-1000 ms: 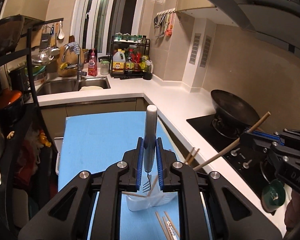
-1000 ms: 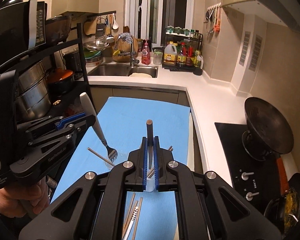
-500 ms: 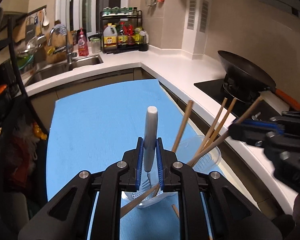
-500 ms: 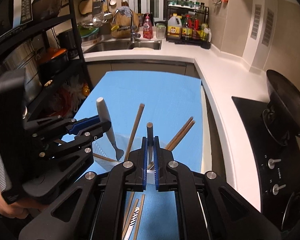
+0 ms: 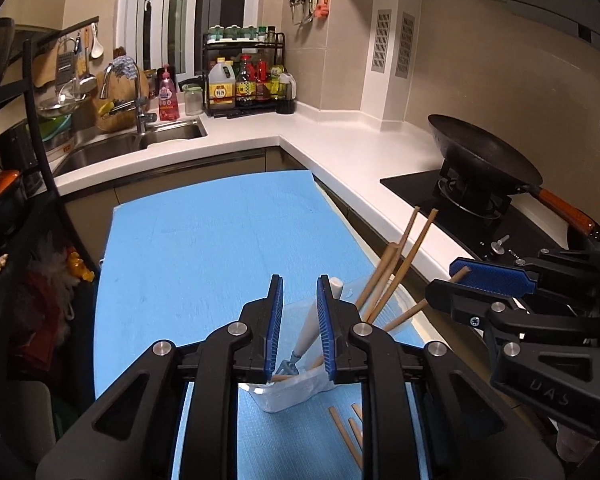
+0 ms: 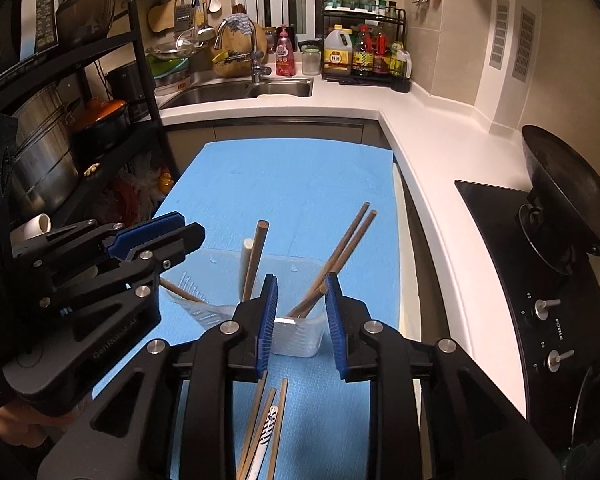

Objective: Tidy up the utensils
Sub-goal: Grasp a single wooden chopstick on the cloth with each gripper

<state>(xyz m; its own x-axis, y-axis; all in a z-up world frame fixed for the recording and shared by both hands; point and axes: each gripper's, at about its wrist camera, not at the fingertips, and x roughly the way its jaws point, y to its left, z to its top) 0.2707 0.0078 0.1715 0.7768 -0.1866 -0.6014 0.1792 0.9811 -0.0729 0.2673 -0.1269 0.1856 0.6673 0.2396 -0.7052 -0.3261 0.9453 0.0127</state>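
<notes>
Both released. Left hand-held gripper (image 5: 298, 328) jaws apart just above the clear plastic holder (image 6: 296, 334), gripping nothing; right hand-held gripper (image 6: 300, 320) likewise spread over it. Fork (image 5: 310, 328) leans inside holder, tines down, with several chopsticks (image 6: 340, 252). Holder sits on blue mat (image 6: 300, 184). Loose chopsticks (image 6: 266, 424) lie just before it.
</notes>
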